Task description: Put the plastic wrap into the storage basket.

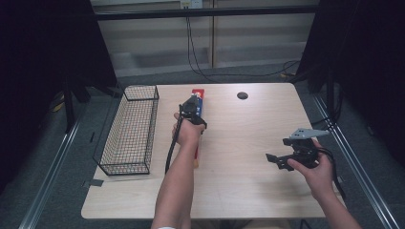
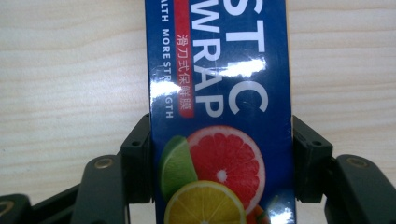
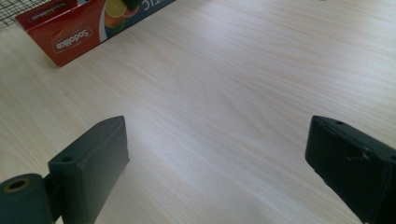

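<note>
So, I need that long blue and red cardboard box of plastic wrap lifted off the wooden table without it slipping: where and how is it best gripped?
Grip the long blue and red cardboard wrap box across its narrow width, from above, one jaw on each long flat side. It lies flat on the wooden table, so both parallel sides are free. The left gripper already presses it this way, well along its length, so probably less prone to tipping.

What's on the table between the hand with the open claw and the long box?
Nothing: just bare wooden table lies between the right gripper and the plastic wrap box. The high view and the right gripper view both show that stretch bare.
</note>
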`<state>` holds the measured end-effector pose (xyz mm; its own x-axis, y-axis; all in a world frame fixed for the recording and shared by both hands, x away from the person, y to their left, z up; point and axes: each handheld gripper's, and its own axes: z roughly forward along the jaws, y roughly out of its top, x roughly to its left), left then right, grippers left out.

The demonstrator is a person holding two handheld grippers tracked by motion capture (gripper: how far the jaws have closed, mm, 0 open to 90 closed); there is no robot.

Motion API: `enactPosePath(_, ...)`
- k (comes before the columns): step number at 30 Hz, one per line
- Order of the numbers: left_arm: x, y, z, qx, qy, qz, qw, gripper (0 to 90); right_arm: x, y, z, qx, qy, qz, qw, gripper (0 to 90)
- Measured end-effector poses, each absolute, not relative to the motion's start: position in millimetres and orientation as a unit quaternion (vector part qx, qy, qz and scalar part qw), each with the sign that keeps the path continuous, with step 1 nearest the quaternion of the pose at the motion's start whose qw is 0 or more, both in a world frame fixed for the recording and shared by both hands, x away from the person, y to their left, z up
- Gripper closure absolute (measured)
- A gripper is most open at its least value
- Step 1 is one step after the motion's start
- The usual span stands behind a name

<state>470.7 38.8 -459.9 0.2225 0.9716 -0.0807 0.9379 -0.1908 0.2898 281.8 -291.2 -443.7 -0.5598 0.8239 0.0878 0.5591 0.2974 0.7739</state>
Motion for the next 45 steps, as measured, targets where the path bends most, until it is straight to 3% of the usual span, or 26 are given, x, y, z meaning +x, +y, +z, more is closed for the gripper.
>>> enactPosePath(10, 484, 38, -466, 0.766, 0.625, 0.057, 0.139, 30.4, 284, -291, -445, 0.441, 0.788, 0.398, 0.165, 5.7)
enactPosePath(16, 484, 38, -463, 0.765, 0.626, 0.059, 0.137, 40.3, 284, -290, -445, 0.438, 0.79, 0.396, 0.164, 5.6)
enactPosePath(33, 470, 74, -434, 0.774, 0.615, 0.017, 0.149, 41.9, 284, -290, -445, 0.437, 0.79, 0.397, 0.166, 5.7)
enactPosePath(45, 463, 89, -414, 0.785, 0.602, 0.016, 0.145, 42.2, 283, -288, -444, 0.436, 0.789, 0.399, 0.166, 5.6)
